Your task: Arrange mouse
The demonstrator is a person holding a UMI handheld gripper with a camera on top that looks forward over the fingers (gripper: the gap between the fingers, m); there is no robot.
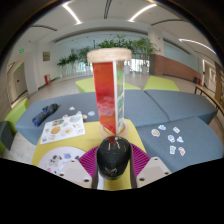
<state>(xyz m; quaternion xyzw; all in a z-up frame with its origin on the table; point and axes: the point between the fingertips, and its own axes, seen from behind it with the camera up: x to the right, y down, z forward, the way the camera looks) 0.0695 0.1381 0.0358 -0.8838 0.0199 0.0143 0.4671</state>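
So the mouse [113,157] is a dark one sitting right between the gripper [112,172] fingers, on a magenta patch of the table [150,105]. Its long axis runs straight away from the camera, in line with the fingers, but I can't tell which end is the front. The near end is cut off low down. Honestly can't tell if the pads are actually pressing on it or just sitting beside it; the fingers themselves are hard to make out. Just beyond the mouse stands a tall orange and green box [107,92]. Some printed sheets [63,127] lie off to the left, small white bits [170,138] to the right.
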